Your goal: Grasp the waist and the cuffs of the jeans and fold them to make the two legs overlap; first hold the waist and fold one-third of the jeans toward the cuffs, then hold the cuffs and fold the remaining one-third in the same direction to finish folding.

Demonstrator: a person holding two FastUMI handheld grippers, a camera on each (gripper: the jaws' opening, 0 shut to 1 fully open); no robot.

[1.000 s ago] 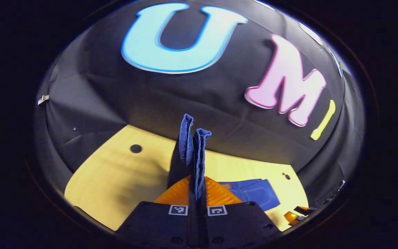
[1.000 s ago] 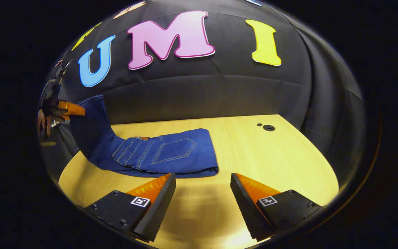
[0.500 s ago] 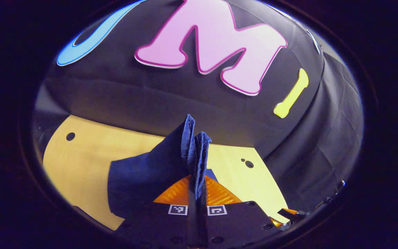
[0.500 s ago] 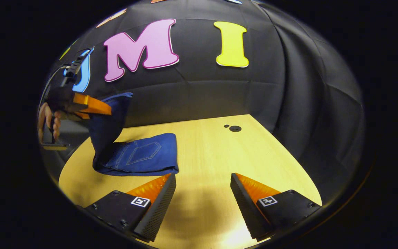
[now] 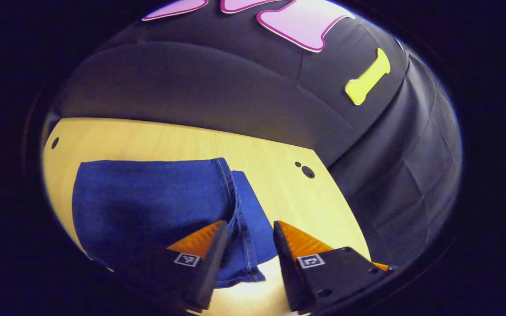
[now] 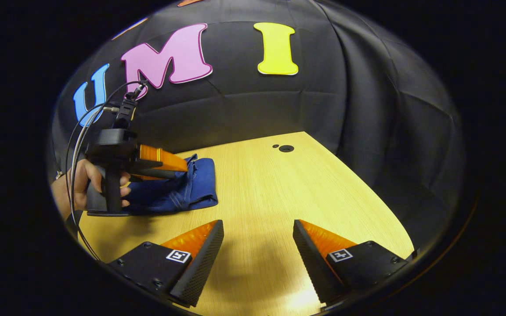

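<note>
The blue jeans [image 5: 147, 197] lie folded in a flat stack on the wooden table [image 5: 279, 188], the cuff hem with its stitching on top at the stack's right side. My left gripper [image 5: 246, 245] hovers open just over that hem, its fingers apart and holding nothing. In the right gripper view the same jeans [image 6: 191, 188] sit at the left of the table [image 6: 270, 193], with the left gripper [image 6: 182, 169] and a hand [image 6: 81, 184] over them. My right gripper [image 6: 257, 245] stands open above bare wood, well right of the stack.
Two small round holes [image 6: 283, 148] mark the tabletop near its far edge. The black cloth wall closes the back and right side. Cables [image 6: 86, 127] loop up from the left gripper's body.
The left gripper carried the cuffs down over the stack, laid them flat and opened its fingers. The right gripper stayed open and drew a little away from the jeans.
</note>
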